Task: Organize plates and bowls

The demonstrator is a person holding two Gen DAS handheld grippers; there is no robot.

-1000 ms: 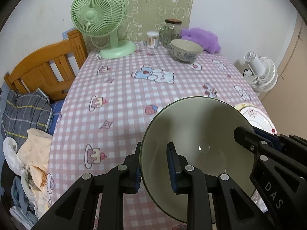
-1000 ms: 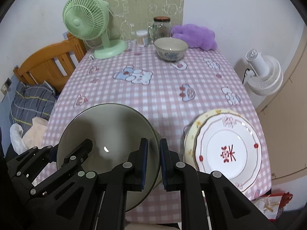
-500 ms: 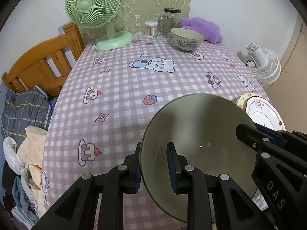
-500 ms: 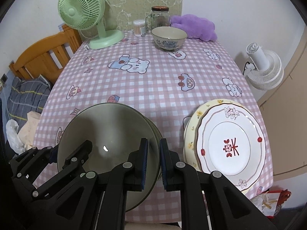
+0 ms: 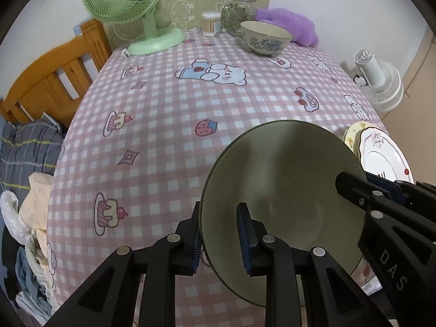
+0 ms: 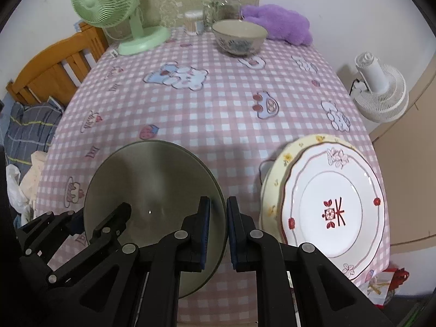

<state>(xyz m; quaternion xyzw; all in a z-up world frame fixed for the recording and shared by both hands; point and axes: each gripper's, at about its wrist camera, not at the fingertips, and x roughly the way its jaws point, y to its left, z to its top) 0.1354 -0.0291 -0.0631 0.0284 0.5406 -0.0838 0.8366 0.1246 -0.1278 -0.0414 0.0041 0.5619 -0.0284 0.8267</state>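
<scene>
My left tongs (image 5: 219, 241): clamped on the left rim of the green bowl (image 5: 283, 179), one pad outside the wall, one inside.

My right tongs (image 6: 218, 227): clamped on the same bowl's right rim, pads drawn close either side of the thin edge.

Green bowl: olive-grey, plain, held between both tongs over the near part of the table (image 5: 169, 114), its mouth tilted toward the cameras. Whether its base touches the cloth I cannot tell.

Plates (image 6: 335, 207): a white plate with red motif and flower border, stacked on a yellow-rimmed plate; on the table just right of the green bowl, near the right edge.

Patterned bowl (image 6: 239, 36): cream with blue-grey pattern, upright at the far end of the table, well apart from the green one.

Table covering: pink-and-white check cloth with cartoon bears and cakes.

Far end, other items: green fan (image 5: 128, 8) at left; swab tub (image 5: 211, 23); glass jar (image 5: 241, 11); purple plush (image 6: 278, 23) behind the patterned bowl.

Off the table: wooden bedframe (image 5: 51, 76) and bedding at left; white fan (image 6: 381, 92) at right.
</scene>
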